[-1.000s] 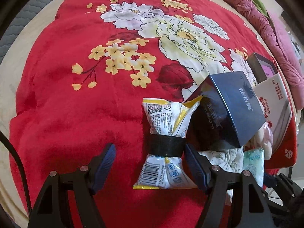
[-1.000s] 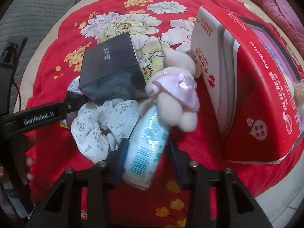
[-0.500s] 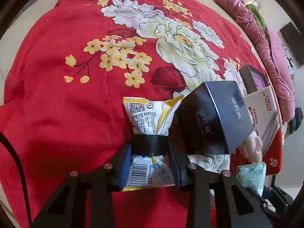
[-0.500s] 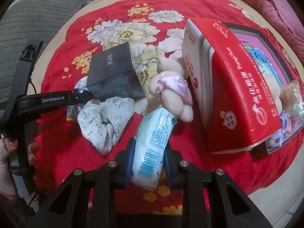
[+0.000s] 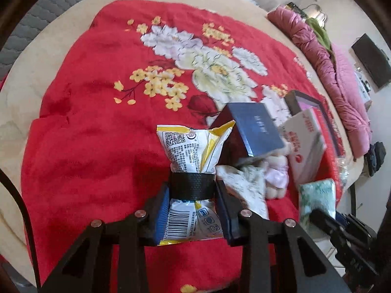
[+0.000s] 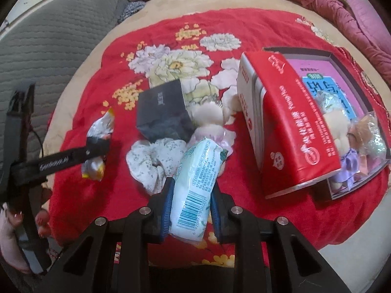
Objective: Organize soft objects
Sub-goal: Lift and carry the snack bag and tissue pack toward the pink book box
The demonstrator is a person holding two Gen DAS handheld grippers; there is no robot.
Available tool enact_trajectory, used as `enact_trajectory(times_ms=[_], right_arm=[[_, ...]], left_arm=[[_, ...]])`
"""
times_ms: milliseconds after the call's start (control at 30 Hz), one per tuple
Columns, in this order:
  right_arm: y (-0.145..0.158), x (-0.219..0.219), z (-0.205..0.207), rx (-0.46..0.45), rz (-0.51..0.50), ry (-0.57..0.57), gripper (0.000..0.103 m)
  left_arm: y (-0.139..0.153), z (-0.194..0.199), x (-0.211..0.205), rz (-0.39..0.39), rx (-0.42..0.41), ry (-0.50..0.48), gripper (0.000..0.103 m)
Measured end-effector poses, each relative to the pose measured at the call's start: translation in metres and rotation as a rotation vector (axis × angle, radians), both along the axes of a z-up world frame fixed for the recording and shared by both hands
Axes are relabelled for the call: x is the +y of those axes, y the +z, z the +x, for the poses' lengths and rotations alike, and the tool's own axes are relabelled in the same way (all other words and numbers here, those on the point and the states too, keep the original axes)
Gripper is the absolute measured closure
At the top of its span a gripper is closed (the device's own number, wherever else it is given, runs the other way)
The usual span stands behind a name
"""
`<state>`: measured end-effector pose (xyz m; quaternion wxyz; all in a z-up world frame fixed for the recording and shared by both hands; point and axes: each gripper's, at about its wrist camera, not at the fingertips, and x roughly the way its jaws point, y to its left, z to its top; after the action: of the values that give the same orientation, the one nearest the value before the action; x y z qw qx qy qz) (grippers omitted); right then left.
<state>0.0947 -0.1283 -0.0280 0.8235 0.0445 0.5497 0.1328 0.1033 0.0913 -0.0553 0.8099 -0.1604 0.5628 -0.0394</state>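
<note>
- Both packs now ride higher above the red floral blanket than half a second ago, with more of the bed's beige edge showing around it in each view.
- Left gripper pinches a white-and-yellow snack bag, banded in black at its waist; a second ago its fingers stood spread beside the bag.
- Right gripper squeezes a pale green tissue pack, barcode end nearest the camera, as it did in the earlier frames.
- Only the right wrist view looks into the open tray behind the red carton, where small plush toys lie.
- On the blanket, the dark box, floral scrunchie and pink-dressed plush bear sit huddled together.
</note>
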Motion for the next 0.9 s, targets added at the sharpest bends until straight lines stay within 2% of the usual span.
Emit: enact_trajectory(times_ms=[367,633,900], right_arm=[[0.06,-0.035,-0.008,-0.14,0.034,-0.053,0.076],[0.084,-0.069,-0.016,-0.199,0.058,-0.099,0.076],[0.104,-0.107,-0.022,-0.254,0.055,-0.158,0.076]], left_arm=[[0.063,-0.021,-0.037,0.016,-0.106,-0.059,0.067],[0.095,-0.027,-0.075,0.004,-0.168,-0.118,0.067],[0.118,-0.027,-0.116,0.026,-0.21,-0.193,0.067]])
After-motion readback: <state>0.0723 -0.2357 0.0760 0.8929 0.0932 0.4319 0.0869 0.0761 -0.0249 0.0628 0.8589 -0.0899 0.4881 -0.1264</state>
